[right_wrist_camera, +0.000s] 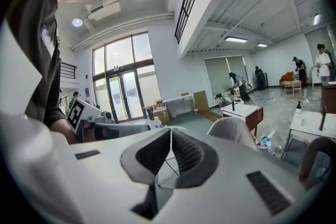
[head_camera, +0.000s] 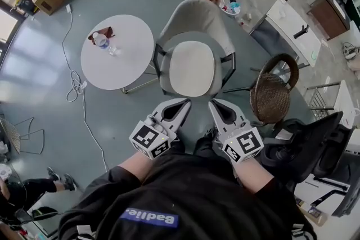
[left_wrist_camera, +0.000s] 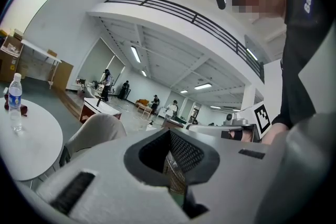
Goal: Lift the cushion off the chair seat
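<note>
Grey chair (head_camera: 197, 14) dead ahead; pale cushion (head_camera: 192, 68) flat on its seat, long axis running away from the person. Left gripper (head_camera: 185, 103) and right gripper (head_camera: 214, 104) just short of the near edge, about equally close. Both pairs of jaws closed, nothing held.

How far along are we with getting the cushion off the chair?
Done: nothing yet. The cushion lies flat on the chair seat. In hand: the left gripper and right gripper hover near the seat's front edge, jaws together and empty. Left: open, grip the cushion, lift it clear.
</note>
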`<state>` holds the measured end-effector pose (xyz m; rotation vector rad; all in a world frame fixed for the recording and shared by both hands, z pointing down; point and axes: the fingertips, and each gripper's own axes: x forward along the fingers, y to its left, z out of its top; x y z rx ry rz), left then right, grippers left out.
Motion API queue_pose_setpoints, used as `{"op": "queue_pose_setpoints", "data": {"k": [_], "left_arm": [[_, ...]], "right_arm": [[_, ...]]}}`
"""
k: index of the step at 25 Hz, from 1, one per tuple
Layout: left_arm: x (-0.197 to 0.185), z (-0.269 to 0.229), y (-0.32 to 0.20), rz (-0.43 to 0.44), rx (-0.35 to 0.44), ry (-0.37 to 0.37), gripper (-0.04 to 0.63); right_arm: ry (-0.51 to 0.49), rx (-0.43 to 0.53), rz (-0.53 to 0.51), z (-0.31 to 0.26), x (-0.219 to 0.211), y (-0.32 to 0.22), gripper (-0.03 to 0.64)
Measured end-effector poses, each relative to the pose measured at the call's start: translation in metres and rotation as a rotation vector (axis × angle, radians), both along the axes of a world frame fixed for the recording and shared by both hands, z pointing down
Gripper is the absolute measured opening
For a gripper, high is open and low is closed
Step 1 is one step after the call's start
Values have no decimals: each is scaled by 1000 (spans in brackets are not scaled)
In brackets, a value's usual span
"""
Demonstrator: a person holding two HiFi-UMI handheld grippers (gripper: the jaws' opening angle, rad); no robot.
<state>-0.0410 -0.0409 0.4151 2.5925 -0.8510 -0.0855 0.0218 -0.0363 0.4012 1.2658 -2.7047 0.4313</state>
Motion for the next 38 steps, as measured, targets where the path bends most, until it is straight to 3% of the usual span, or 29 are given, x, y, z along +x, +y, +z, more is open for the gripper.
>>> {"op": "queue_pose_setpoints", "data": {"k": [15, 33, 38], "left_arm": [[21, 97, -34, -188, -143, -9, 17], [9, 240, -42, -263, -319, 10, 20], [8, 279, -41, -265, -355, 22, 69]], "right_arm": [[42, -79, -135, 84, 34, -47, 29], [71, -189, -218, 170, 20, -55, 29], [84, -208, -233, 195, 18, -51, 29]]}}
